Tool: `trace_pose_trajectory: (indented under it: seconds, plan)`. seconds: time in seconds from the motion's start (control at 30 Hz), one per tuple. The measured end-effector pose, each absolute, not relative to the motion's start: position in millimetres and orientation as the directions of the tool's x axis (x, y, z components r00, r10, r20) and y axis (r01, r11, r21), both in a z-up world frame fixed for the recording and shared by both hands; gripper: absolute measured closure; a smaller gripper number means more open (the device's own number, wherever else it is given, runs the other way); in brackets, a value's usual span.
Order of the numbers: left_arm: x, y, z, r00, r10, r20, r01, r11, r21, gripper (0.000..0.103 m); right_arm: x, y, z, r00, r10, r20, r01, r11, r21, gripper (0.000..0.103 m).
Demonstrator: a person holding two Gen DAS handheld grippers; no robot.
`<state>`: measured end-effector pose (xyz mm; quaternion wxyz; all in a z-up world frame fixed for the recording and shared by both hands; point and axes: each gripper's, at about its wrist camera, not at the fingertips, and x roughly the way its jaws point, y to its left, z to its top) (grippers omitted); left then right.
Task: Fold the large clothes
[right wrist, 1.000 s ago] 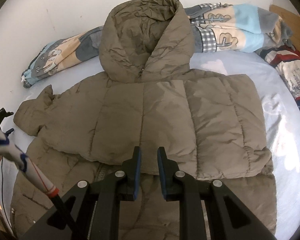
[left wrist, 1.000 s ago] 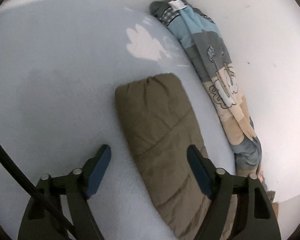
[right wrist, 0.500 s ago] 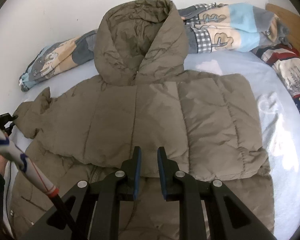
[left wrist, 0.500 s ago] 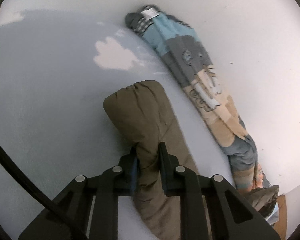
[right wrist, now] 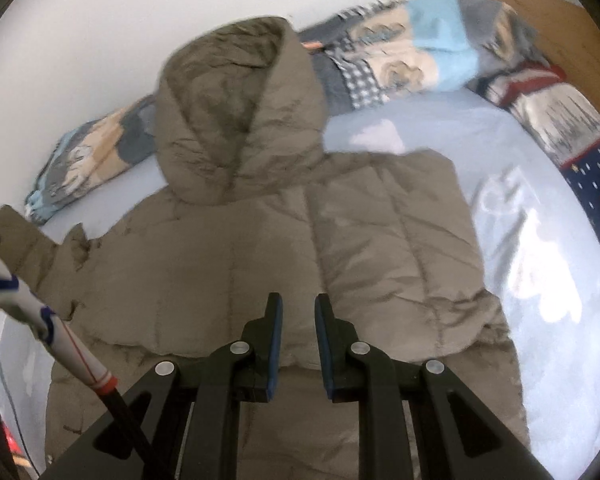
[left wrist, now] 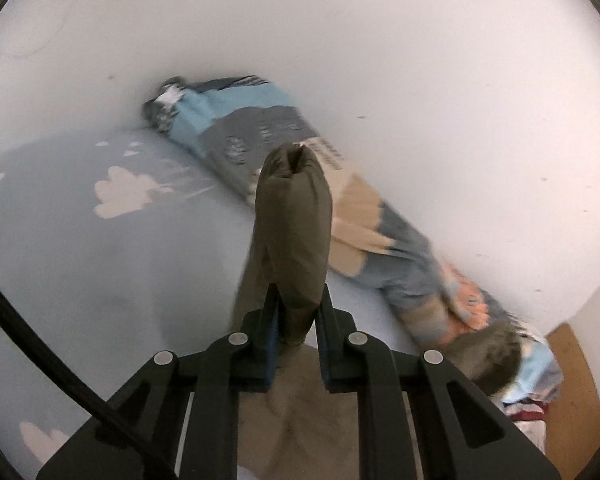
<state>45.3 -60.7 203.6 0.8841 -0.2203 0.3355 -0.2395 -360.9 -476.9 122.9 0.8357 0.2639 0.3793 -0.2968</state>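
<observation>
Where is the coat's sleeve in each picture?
Left wrist: the sleeve stands up in the middle, pinched between the left gripper's jaws.
Right wrist: the sleeve is at the far left edge, lifted off the bed, beside the coat's body.
Shared landmark: the patchwork blanket along the white wall.

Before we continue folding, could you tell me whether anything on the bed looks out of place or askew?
Nothing looks damaged or spilled. The one uneven thing is the jacket: its sleeve is pinched in the left gripper and stands up off the sheet, not yet folded across the body. The rolled blanket lies along the wall.
</observation>
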Motion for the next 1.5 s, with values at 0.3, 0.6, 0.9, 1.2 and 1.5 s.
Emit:
trace_pose_trajectory:
  seconds: [0.3,0.6,0.9,1.2,1.5]
  plan:
    - [-43,-118,276,0.607,-0.689,-0.396,0.469,0.713,-0.522,0.088,-387,-500,140,0.541,-0.301,-0.785,0.744,0.607,0.280,0.085]
    - [-150,-226,285,0.453,-0.779,-0.433,0.650,0.621,-0.439,0.088,-425,-519,174,0.612,-0.335,-0.716,0.747,0.542,0.385,0.085]
    - [-246,-354,202,0.266,-0.755,-0.600,0.747,0.554,-0.366,0.088,-461,-542,185,0.631,-0.360,-0.688,0.757,0.482,0.441,0.085]
    - [-300,-421,89,0.282,-0.530,-0.800,0.831,0.552,-0.072,0.082,-472,-554,183,0.632,-0.354,-0.689,0.760,0.456,0.463,0.085]
    - [-328,-383,140,0.270,-0.589,-0.762,0.905,0.425,-0.007,0.044,-460,-554,168,0.654,-0.284,-0.702,0.737,0.447,0.506,0.082]
